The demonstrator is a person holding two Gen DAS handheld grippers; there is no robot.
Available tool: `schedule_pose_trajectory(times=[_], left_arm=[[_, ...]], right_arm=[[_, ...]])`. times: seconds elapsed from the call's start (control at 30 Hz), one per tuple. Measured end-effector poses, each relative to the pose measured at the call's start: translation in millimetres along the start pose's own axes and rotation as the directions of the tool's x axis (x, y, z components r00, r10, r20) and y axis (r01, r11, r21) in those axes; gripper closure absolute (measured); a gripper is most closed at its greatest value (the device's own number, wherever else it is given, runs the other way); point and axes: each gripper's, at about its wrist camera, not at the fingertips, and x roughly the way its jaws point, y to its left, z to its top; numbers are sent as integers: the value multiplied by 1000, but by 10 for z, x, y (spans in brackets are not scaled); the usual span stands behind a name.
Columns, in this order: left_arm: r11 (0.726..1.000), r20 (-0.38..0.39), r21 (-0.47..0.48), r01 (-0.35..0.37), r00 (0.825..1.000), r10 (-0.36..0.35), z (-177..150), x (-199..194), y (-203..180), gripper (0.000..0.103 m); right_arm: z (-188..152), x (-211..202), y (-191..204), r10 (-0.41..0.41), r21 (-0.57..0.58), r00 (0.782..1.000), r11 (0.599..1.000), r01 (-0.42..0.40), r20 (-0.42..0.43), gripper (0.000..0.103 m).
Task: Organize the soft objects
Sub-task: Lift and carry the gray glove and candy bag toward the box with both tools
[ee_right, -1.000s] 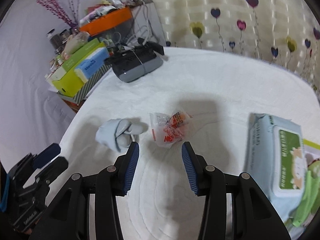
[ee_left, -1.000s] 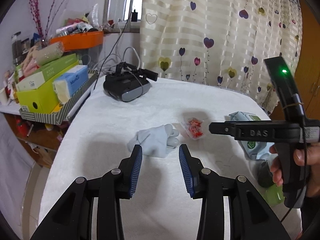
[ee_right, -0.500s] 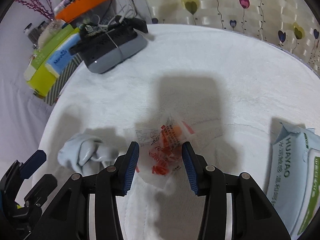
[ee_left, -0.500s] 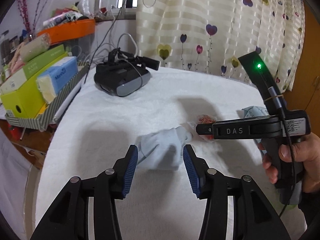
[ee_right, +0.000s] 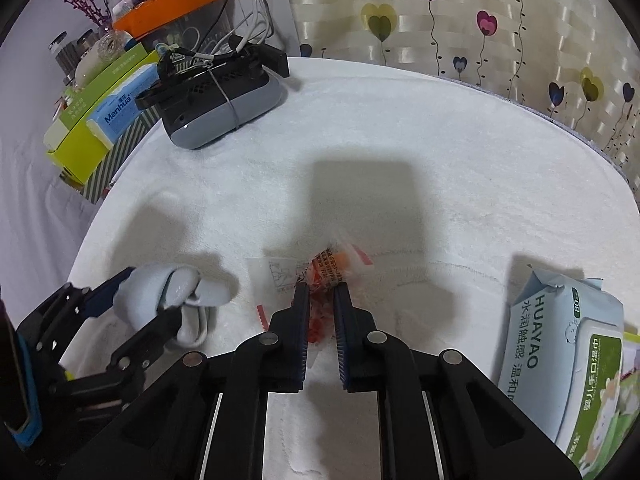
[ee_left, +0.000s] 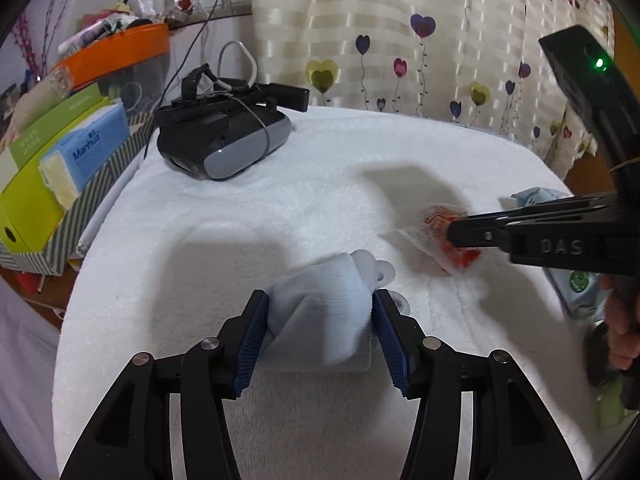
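On the white fleece: everything lay, listed from biggest to smallest.
Table cover [ee_left: 320,168]: a white fleece sheet filled both views, with a heart-print curtain [ee_left: 400,40] behind it at 12 o'clock.
Side clutter: a striped tray of boxes [ee_left: 52,160] stood off the cover's edge at 9 o'clock in the left wrist view.
Headset [ee_left: 224,140]: black and grey, cabled, it sat at 11 o'clock on the cover, well apart from both grippers.
Wipes pack [ee_right: 560,352]: pale blue with a green lid, it lay at 4 o'clock in the right wrist view.
Left gripper [ee_left: 320,332]: its jaws were opening, straddling the pale blue sock [ee_left: 320,320], with the blue pads just beside the cloth on either flank; the sock rested on the cover.
Right gripper [ee_right: 322,312]: its fingers were drawn together, pinching the clear packet of orange bits [ee_right: 332,272], which touched the cover.
Spacing: sock and packet lay near each other, not touching.
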Motion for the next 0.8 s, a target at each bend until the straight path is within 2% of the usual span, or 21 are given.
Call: schedule_pose_trajectory(times=[0.1,0.23,0.33,0.5,0.8], left_arm=[[999,5,26,-32,999,32,-2,0,-53,53],[998,6,27,-55,998,55,23,-34,-70,73],[999,9,10,-54,999,54,27,-116,-67,79],[999,34,0,-42,999,42,-7,-345,-160,81],[1000,107,-26,-2,994,4,-95,-911,-430,81]], right_arm=[[-11,-21,-23,13,7,1000,1000,-13,0,91],[-23,-131,-14,25,5,1000,1000,-25,16,92],[-42,-256,-6,36,3,999,999,-36,37,92],[-135,-513,-9,62,0,995,998,-62,78,92],[-521,-1031,-90,133,-3,977,991,-134,169,92]])
